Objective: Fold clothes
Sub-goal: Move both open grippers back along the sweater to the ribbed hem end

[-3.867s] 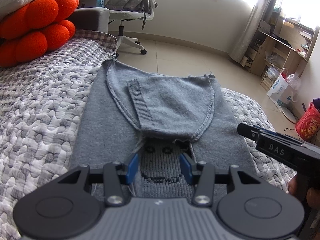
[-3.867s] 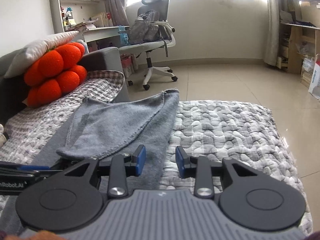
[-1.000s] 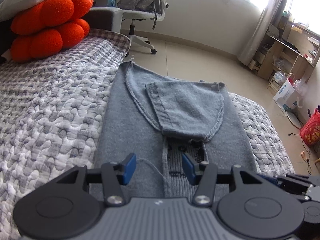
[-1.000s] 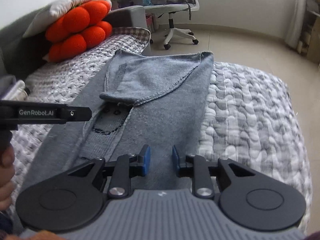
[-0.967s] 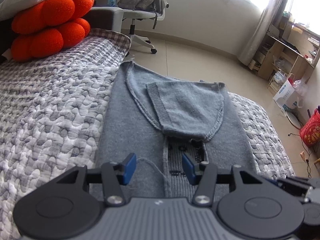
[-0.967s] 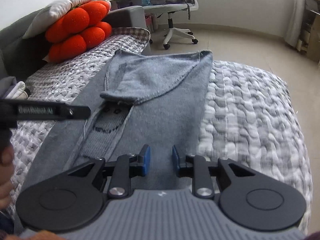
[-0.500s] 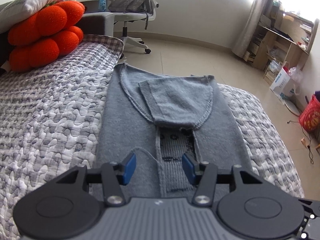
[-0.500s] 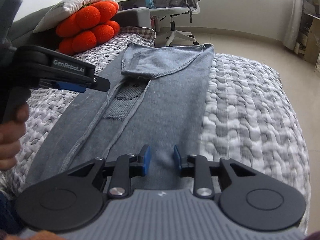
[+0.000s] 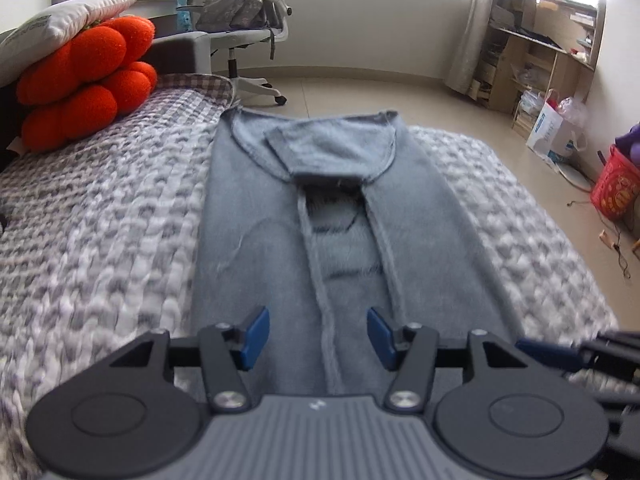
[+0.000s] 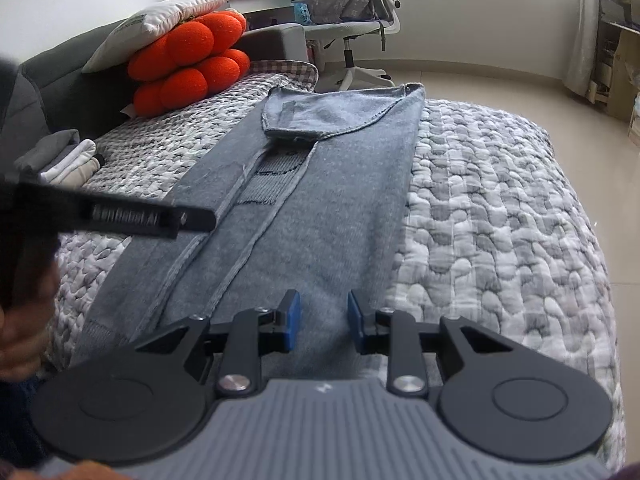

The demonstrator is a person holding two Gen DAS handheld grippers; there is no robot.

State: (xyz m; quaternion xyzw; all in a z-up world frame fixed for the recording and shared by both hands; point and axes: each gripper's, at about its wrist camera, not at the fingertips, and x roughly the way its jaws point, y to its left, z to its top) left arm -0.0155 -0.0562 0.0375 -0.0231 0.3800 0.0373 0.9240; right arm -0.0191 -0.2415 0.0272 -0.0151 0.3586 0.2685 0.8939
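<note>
Over bed's (image 10: 500,216) near edge: left gripper (image 9: 318,334) opening, right gripper (image 10: 320,322) parted, both empty. Risk: pinching one sweater (image 10: 332,216) layer undoes sleeve folds.

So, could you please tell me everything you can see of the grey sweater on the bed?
The grey knit sweater lies flat on the quilted bedspread, folded into a long strip. Both sides are turned in, leaving a ribbed centre panel with a dark stitched face exposed. A sleeve with a ribbed cuff is folded across its far end. Neither gripper grips it.
</note>
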